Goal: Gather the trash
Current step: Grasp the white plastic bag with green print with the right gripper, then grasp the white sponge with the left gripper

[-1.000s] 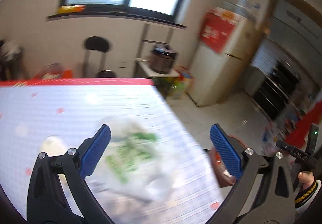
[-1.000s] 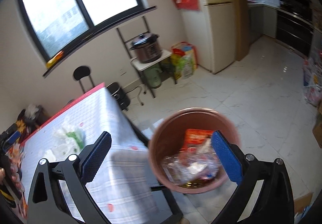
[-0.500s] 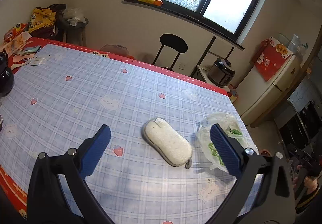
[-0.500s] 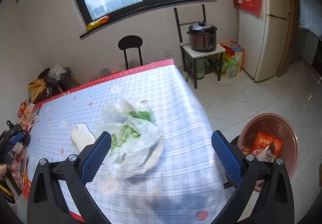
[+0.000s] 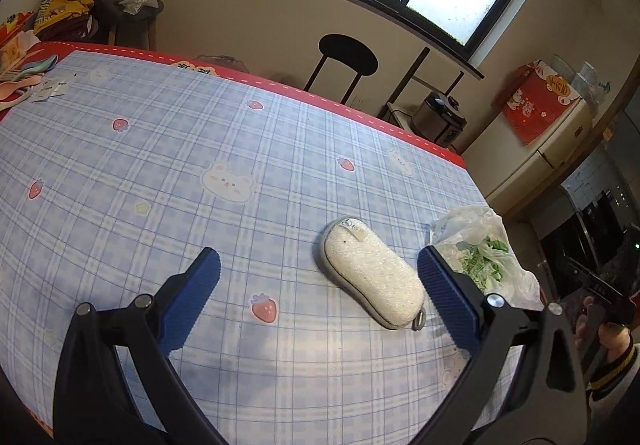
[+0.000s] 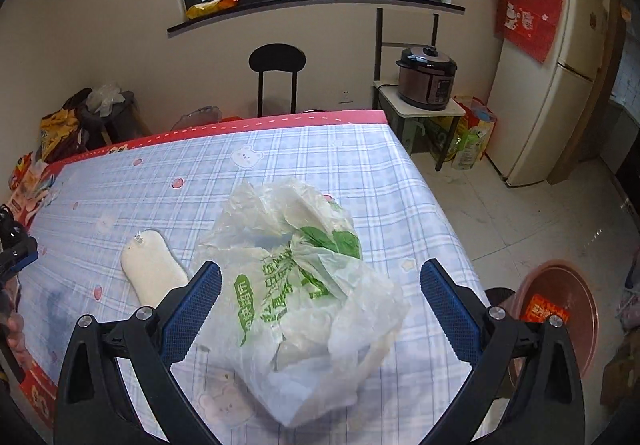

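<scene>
Right wrist view — plastic bag (image 6: 304,277) nearer than before

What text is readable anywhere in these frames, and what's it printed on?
Nothing reads cleanly.
Crumpled plastic bag: green Chinese characters, too creased and tilted to quote.
Red poster on the fridge: characters in a yellow roundel, too small to read.
Red packet in the trash basin: yellow print, blurred.
Tablecloth red border: characters, blurred.
White pouch tag: illegible.
</scene>
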`<state>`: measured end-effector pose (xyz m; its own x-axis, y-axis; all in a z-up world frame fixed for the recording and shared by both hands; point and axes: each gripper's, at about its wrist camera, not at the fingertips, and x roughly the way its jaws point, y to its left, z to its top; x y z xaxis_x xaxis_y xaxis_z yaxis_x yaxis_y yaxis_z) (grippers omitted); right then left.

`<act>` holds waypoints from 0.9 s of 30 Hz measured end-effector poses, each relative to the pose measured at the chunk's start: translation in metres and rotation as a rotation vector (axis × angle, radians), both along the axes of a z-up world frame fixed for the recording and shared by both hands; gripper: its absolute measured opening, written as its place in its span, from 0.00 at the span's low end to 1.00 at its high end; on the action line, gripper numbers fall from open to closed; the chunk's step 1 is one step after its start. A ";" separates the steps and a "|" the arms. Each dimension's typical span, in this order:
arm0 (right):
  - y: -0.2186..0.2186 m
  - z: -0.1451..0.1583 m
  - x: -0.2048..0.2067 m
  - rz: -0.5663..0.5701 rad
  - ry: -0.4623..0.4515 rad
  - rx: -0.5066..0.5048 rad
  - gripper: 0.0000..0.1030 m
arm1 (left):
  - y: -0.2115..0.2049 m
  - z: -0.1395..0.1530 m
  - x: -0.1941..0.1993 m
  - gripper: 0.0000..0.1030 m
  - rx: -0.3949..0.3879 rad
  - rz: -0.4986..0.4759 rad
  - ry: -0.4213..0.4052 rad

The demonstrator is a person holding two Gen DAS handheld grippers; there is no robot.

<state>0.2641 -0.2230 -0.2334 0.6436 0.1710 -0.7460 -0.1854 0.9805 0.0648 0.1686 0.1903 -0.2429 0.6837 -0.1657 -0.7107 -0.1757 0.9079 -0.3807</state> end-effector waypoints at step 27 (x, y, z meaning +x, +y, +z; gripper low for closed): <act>0.000 -0.063 0.034 -0.013 0.154 0.169 0.14 | -0.067 -0.063 0.049 0.94 -0.079 -0.064 0.154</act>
